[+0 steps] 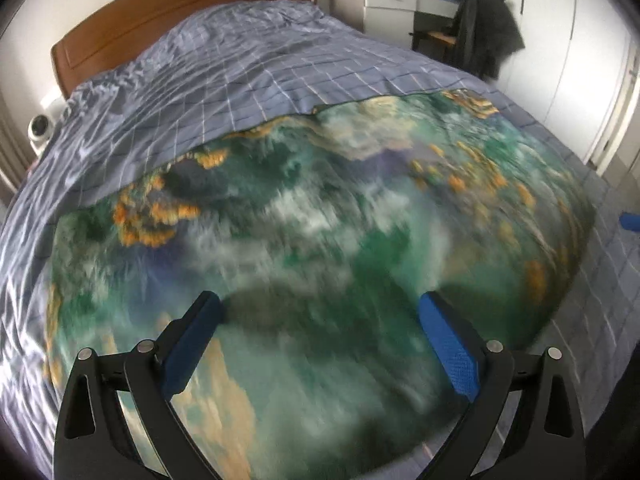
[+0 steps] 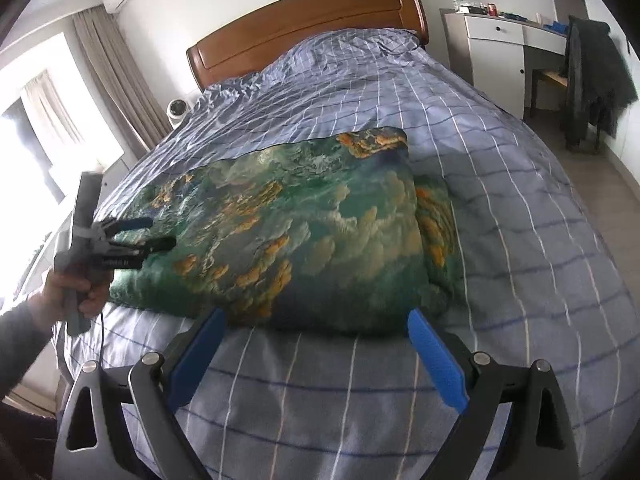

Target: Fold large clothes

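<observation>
Both tongs stood with their blue pads apart and nothing between them. Our right tongs (image 2: 316, 352) hung over bare checked bedcover (image 2: 520, 208), just short of the near edge of the printed garment (image 2: 304, 232), which lay straight ahead of them. Our left tongs (image 1: 320, 344) were already over the cloth itself, the print filling that view beneath the pads, though blur kept us from telling whether they touched it. In the right wrist view we saw those same left tongs (image 2: 154, 232) at the garment's left end, gripped by a hand (image 2: 78, 292) in a dark sleeve. So the left was the nearer of the two, and we judged the coming move turned on the long axis, which ran left to right across the bed, with the right end lying beyond and to the right of our right tongs. The garment looked already doubled over, thick and puffed, green and teal with orange-yellow cloud shapes; a lower layer peeked out at its right edge. Farther off the bedcover ran up, rumpled, to the wooden headboard (image 2: 312, 28).
</observation>
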`<state>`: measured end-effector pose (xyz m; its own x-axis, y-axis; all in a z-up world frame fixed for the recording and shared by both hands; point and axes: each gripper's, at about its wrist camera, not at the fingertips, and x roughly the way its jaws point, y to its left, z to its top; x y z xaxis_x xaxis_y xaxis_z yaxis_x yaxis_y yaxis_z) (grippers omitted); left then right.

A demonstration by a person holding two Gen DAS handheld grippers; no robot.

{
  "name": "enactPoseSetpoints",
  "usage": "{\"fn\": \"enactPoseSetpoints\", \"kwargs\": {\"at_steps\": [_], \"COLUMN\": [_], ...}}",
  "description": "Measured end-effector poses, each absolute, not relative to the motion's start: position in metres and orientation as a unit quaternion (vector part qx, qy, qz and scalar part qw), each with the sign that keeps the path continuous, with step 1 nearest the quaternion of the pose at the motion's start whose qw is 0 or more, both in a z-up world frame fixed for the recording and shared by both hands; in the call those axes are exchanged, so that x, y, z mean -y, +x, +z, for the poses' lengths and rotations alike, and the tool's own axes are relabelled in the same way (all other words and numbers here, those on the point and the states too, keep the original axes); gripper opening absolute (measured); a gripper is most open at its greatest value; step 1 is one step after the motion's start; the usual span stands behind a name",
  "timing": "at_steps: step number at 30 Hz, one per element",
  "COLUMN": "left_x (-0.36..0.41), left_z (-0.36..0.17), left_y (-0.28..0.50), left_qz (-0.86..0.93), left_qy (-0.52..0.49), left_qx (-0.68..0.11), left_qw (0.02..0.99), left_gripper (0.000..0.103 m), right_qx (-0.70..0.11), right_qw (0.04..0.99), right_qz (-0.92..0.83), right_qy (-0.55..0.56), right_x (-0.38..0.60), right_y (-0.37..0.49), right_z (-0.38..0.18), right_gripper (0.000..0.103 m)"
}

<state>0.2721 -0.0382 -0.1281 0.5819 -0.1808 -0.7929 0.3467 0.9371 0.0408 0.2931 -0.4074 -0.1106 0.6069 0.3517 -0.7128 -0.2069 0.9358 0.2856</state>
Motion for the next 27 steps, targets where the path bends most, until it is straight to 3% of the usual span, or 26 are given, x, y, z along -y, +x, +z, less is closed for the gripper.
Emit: {"fn": "enactPoseSetpoints", "kwargs": {"at_steps": [10,27], "left_x": [0.042,0.073], "left_z": [-0.126,-0.116], "left_y": [0.204,0.208], "left_qz": [-0.171,-0.210], "left_qy": [0.090,0.096], "left_qx": [-0.426,-0.391], "left_qw": [0.884,0.891], "left_gripper": [0.100,0.100], "right_qx": [-0.434,-0.432], "right_qw": [0.884,0.875], "right_qz": [0.118,0.051], "right_qy": [0.128,0.213], "right_x": [0.410,0.453], "right_y": [0.285,0.303], "right_z": [-0.134,-0.146], "right_gripper": [0.095,0.095]}}
